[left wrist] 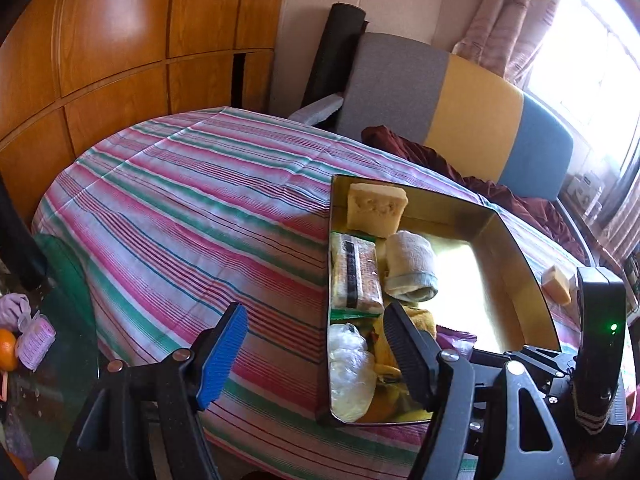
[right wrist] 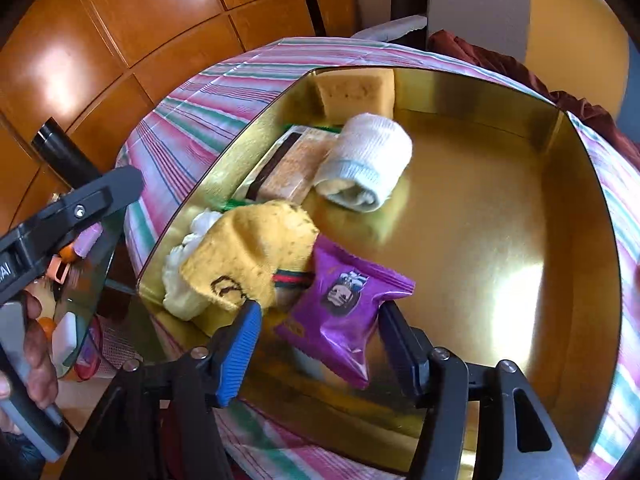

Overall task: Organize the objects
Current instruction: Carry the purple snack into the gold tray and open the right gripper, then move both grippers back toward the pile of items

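Note:
A gold metal tray (right wrist: 520,240) lies on the striped cloth; it also shows in the left wrist view (left wrist: 516,256). In it are a yellow sponge (right wrist: 356,94), a wrapped bar (right wrist: 296,168), a rolled white towel (right wrist: 366,160), a yellow cloth (right wrist: 248,256), a white plastic bag (right wrist: 180,272) and a purple snack packet (right wrist: 348,304). My right gripper (right wrist: 320,320) is open with the purple packet lying between its fingers. My left gripper (left wrist: 316,332) is open and empty, over the tray's left wall. Another sponge (left wrist: 556,284) lies right of the tray.
The striped cloth (left wrist: 192,208) covers a bed or table. Wooden cabinets (left wrist: 100,40) stand behind. A maroon cloth (left wrist: 440,160) and a grey, yellow and blue headboard (left wrist: 472,108) lie beyond. At the left a glass table (left wrist: 44,384) holds an orange (left wrist: 7,350) and small items.

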### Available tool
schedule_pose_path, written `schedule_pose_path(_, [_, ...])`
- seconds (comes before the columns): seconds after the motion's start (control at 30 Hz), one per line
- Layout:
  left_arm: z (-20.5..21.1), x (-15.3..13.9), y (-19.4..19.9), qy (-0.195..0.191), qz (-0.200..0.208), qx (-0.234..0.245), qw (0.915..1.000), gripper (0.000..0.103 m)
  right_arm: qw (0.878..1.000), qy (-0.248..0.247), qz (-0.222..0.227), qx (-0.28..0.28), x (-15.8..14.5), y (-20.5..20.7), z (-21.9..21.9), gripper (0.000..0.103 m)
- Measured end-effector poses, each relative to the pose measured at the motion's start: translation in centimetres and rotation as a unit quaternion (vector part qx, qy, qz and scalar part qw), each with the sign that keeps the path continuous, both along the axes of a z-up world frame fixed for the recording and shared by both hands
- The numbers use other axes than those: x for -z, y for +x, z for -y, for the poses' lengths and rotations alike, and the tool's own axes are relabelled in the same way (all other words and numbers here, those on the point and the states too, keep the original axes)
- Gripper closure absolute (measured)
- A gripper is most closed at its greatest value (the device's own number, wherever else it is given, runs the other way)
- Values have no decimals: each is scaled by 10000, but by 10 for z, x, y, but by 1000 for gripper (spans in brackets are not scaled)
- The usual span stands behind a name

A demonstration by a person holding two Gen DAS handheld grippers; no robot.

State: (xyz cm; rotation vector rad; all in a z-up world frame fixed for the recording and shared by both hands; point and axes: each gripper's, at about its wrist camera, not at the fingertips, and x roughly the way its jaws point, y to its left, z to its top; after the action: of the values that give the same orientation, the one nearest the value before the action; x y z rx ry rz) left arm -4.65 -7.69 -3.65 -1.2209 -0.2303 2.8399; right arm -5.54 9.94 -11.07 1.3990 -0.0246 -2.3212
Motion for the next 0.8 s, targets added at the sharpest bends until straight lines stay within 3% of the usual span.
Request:
schedule_pose_path(0.1, [-5, 0, 1, -79, -35, 72, 9999, 31, 9999, -91, -24, 74, -1, 4, -5, 39])
schedule_pose_path(0.23, [-11, -3, 4, -180, -121, 136, 9997, 31, 9995, -213, -132, 199, -12, 9, -15, 25])
schedule_pose_path(0.8, [-53, -10, 21, -518, -239, 787, 9953, 31, 9919, -229, -698, 1037, -62, 34, -85, 20])
